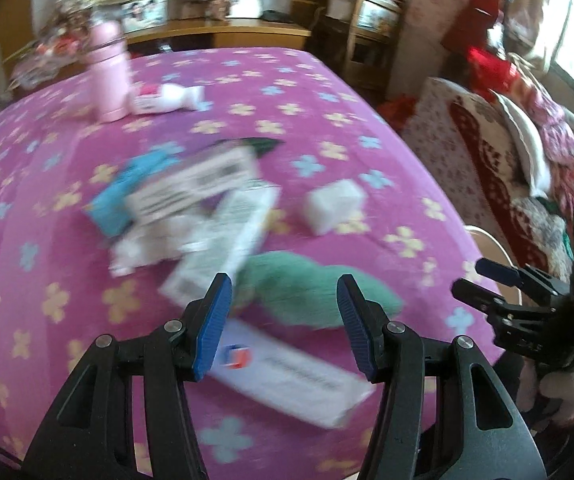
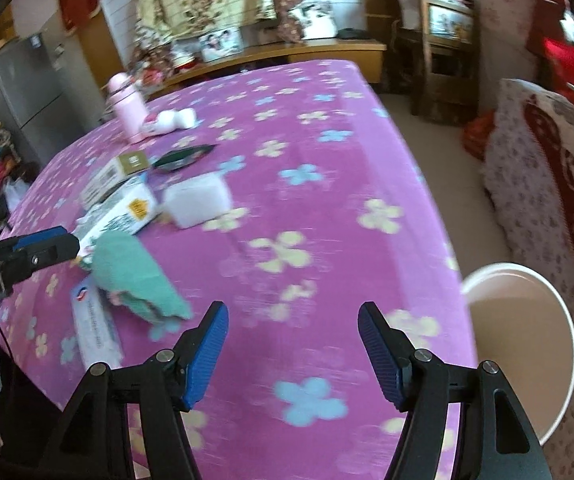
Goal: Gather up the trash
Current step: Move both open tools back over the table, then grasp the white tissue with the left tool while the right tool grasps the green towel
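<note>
Standing by the table: a purple flowered cloth (image 2: 327, 152) covers it, and the rubbish lies in a loose heap at the centre left of the left wrist view
Trash pile: a flat white box (image 1: 291, 376) lies nearest, low in that frame; behind it a green cloth (image 1: 315, 292), a long white carton (image 1: 227, 240), a blue packet (image 1: 115, 196), a white block (image 1: 333, 204) off to the right and a dark wrapper (image 1: 255, 145) further back
Not trash, I'd guess: a pink bottle (image 1: 107, 72) stands upright at the upper left
Bin: a white pail (image 2: 527, 352) sits off the table edge, lower right of the right wrist view
Left gripper (image 1: 285, 324): jaws spread wide, empty, hovering above the flat white box
Right gripper (image 2: 293, 350): jaws also wide, empty, over bare cloth beside the pail
Step in hand: the approach to a first pick, nothing gripped yet, by my reading
Next move: lowering the left jaws round the box's narrow sides, closing, then carrying it to the pail
Caution: both frames are blurred, so labels are unreadable
</note>
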`<state>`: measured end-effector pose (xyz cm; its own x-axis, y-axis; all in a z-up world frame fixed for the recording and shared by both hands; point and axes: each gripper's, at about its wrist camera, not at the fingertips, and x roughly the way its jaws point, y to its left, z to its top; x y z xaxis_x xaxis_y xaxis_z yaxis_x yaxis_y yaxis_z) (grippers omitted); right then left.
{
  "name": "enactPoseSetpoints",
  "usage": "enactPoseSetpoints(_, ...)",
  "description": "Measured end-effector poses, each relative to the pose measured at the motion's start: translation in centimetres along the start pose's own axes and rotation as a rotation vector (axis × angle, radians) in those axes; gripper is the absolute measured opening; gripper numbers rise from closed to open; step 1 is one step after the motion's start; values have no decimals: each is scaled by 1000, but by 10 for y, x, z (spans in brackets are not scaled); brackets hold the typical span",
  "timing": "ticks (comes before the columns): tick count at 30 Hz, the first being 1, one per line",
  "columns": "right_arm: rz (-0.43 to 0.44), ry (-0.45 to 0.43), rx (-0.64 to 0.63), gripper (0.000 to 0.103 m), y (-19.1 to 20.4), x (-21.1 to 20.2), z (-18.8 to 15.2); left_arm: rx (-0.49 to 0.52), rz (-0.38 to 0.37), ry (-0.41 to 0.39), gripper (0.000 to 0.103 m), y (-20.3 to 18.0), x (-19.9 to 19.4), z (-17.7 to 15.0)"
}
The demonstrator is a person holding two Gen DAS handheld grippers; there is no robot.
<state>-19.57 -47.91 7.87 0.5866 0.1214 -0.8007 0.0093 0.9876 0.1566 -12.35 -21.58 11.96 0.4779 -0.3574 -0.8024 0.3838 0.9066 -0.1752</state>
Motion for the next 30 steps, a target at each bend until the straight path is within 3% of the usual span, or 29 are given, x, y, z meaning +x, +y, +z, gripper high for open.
enactPoseSetpoints(9,189,22,-65,71,63,18,16,-143,70,32,53,86,11,-2)
enactPoseSetpoints(14,213,31,-120,71,91,28,25,-178,76,40,53,100,33,8)
enactPoseSetpoints(19,205,31,-180,77,108,37,32,-196,29,20,53,102,55,23)
enactPoseSetpoints(30,236,69,-196,74,118,71,39,-251,-10,22,52,103,90,46)
